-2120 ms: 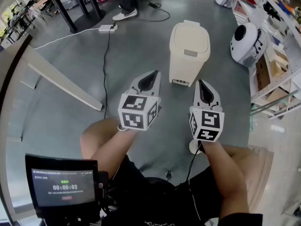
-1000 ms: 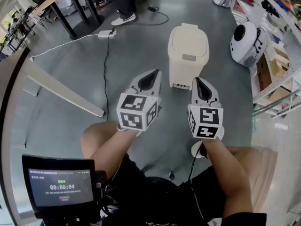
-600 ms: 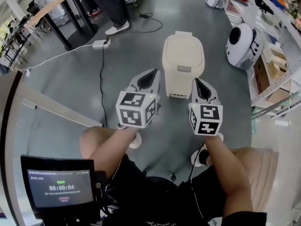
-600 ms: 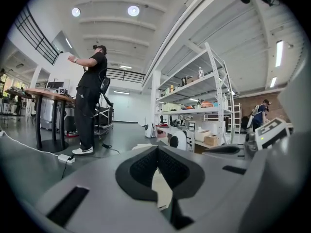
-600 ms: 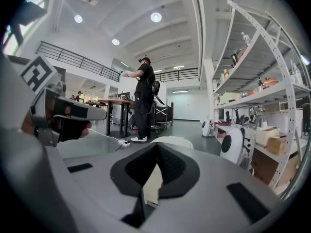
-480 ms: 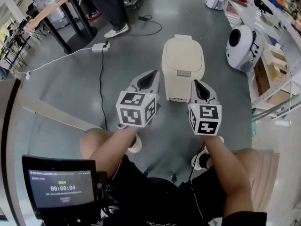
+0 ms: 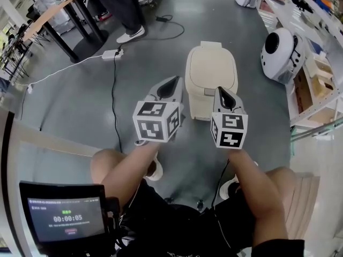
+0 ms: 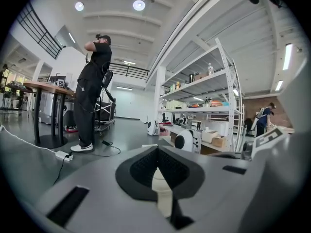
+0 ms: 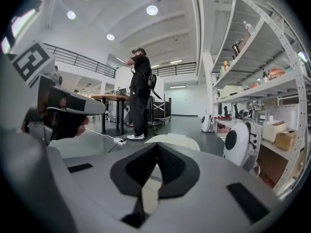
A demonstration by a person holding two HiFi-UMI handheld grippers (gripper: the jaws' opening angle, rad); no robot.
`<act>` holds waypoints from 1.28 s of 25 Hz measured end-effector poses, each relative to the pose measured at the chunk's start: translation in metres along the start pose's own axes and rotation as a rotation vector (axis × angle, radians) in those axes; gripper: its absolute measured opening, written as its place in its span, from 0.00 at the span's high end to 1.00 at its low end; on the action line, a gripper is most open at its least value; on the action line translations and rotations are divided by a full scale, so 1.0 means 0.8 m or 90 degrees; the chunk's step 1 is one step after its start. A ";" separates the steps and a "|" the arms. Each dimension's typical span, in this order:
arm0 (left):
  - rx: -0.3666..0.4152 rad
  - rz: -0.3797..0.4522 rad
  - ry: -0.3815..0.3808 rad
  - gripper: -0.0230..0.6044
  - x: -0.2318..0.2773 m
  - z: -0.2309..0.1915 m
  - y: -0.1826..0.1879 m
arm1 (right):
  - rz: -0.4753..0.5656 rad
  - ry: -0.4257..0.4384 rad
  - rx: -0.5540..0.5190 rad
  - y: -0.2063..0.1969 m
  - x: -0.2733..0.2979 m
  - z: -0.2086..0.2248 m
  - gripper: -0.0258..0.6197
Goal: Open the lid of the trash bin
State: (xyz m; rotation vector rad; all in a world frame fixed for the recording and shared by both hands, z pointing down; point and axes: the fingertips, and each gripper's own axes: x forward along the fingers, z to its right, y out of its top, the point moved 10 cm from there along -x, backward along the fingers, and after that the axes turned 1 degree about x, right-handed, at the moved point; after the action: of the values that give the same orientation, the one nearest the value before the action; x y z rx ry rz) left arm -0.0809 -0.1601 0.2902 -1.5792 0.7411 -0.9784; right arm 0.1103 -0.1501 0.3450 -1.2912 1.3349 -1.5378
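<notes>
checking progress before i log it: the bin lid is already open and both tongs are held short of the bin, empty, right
No: the lid is shut, lying flat on the bin, as the head view shows. The rest holds: the left tongs and right tongs are short of the bin and empty.
</notes>
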 end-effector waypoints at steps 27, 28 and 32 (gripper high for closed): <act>0.015 0.004 0.009 0.97 0.048 -0.060 -0.009 | -0.087 -0.006 -0.014 -0.038 0.070 0.000 0.95; 0.016 0.005 0.008 0.97 0.046 -0.055 -0.008 | -0.090 -0.004 -0.018 -0.038 0.066 -0.002 0.95; 0.015 0.006 0.005 0.97 0.047 -0.050 -0.006 | -0.104 -0.004 -0.024 -0.043 0.070 -0.003 0.95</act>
State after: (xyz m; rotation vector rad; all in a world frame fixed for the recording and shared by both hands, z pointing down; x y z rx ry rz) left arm -0.0985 -0.2096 0.3058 -1.5512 0.7389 -0.9832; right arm 0.0972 -0.1951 0.3911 -1.4580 1.2868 -1.6234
